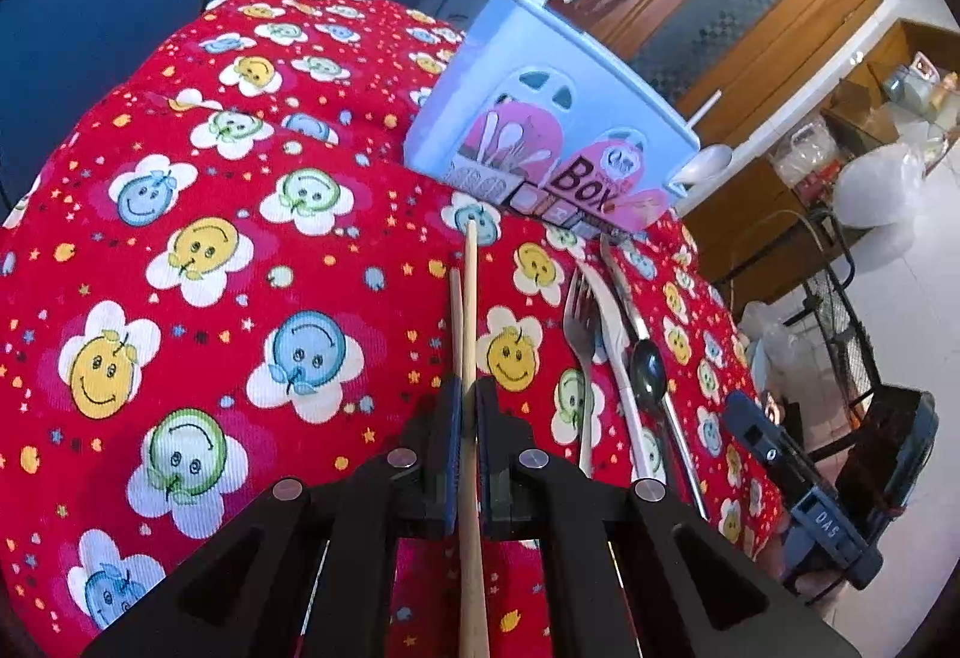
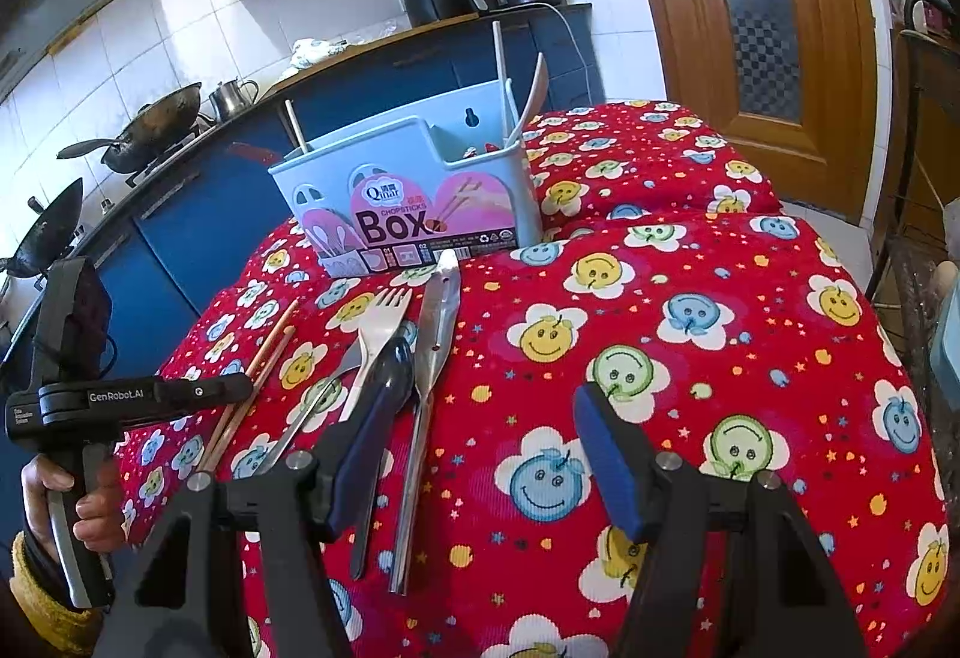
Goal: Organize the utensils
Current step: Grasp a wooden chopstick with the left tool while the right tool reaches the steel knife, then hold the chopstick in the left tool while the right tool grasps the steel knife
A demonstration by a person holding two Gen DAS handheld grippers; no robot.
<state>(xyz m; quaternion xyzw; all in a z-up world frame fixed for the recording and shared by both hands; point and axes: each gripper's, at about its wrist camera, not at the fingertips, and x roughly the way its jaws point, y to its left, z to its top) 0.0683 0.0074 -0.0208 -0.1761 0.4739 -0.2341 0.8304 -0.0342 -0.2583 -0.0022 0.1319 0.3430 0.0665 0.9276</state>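
1. Closest in, the left gripper [image 1: 469, 406] has its two jaws pinched tight on a wooden chopstick [image 1: 470, 310], which runs forward between the pads and points toward the box.
2. A second chopstick [image 1: 456, 322] lies just beside the gripped one on its left, resting on the red smiley-flower cloth [image 1: 198, 250]. Whether the two sticks touch I cannot tell.
3. The right gripper [image 2: 474, 454] hangs over the cloth with its jaws standing wide and nothing between them. Its left finger [image 2: 360, 454] sits in front of the cutlery.
4. A hand [image 2: 90, 502] at the left edge of the right wrist view grips the handle of the left gripper.
5. Between the two grippers the loose cutlery lies in a close row on the cloth: a fork [image 2: 379, 325], a dark spoon [image 2: 393, 367] partly over it, and a table knife [image 2: 437, 322] alongside.
6. Just past the cutlery tips stands the pale blue chopsticks box [image 2: 408, 190], upright on the cloth, with a few handles already sticking up from its compartments.
7. Farthest back are the blue kitchen counter [image 2: 336, 76] with a wok [image 2: 150, 124], and a wooden door [image 2: 750, 16].
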